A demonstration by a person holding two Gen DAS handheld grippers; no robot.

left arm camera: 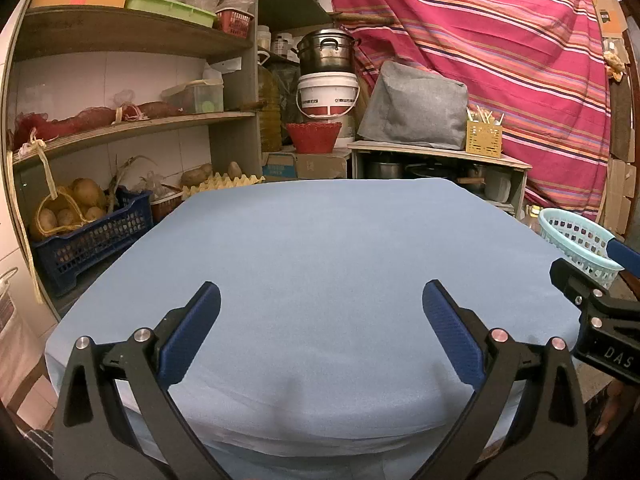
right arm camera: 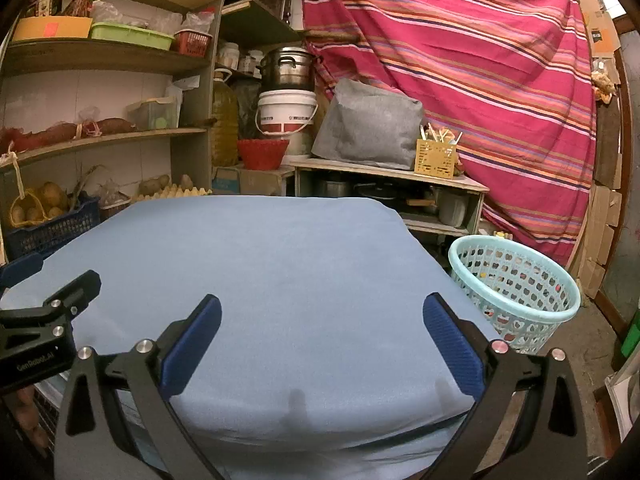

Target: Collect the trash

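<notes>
Grippers: your left gripper (left arm camera: 321, 312) and right gripper (right arm camera: 322, 320) hang spread, empty.
Risk: knocking the basket (right arm camera: 516, 300), lower right.

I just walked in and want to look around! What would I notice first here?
Probably the big pink striped cloth hanging across the back right. Next comes the blue-covered table right in front, with both open grippers, left gripper and right gripper, over its near edge. A light turquoise basket stands on the floor to the table's right.
</notes>
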